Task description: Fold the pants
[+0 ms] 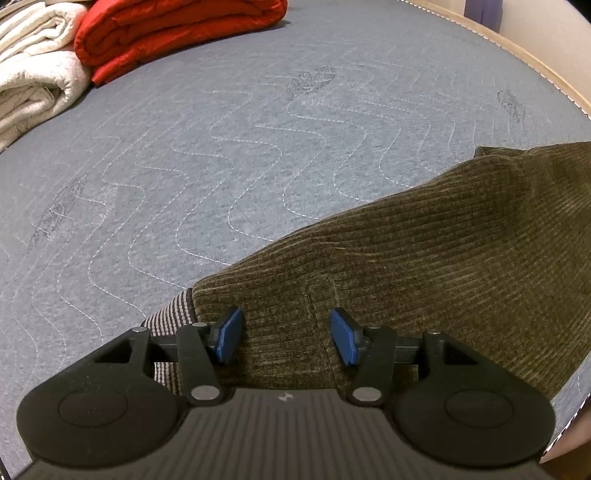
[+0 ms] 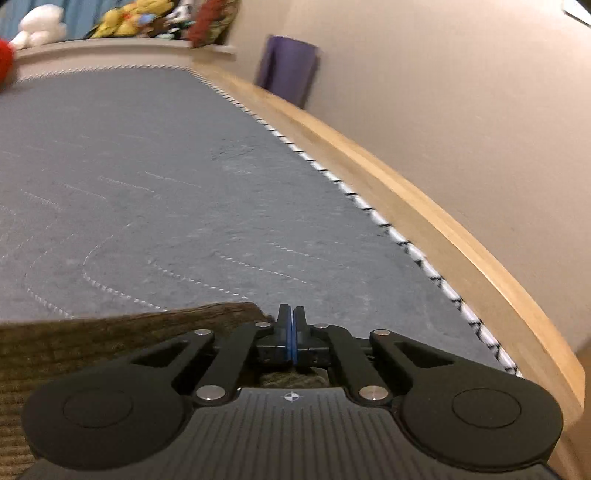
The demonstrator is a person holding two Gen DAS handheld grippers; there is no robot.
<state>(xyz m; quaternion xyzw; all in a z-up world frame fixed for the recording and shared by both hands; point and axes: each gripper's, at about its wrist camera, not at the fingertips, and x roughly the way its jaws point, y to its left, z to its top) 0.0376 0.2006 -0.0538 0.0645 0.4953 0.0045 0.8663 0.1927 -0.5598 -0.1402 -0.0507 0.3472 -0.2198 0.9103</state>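
Observation:
Olive-brown corduroy pants (image 1: 424, 254) lie on the grey quilted mattress (image 1: 221, 155), stretching from the bottom centre to the right edge of the left wrist view. A striped lining (image 1: 170, 314) shows at their near left end. My left gripper (image 1: 286, 332) is open, its blue pads on either side of the pants fabric just above it. In the right wrist view the pants (image 2: 92, 343) lie at the lower left. My right gripper (image 2: 291, 332) is shut, with corduroy fabric bunched behind the pads; the view is blurred.
A folded red blanket (image 1: 177, 29) and folded cream blankets (image 1: 33, 77) lie at the mattress's far left. A wooden bed frame (image 2: 424, 214) runs along the right edge beside a beige wall. A purple object (image 2: 288, 66) leans there. Plush toys (image 2: 129, 18) sit on a ledge.

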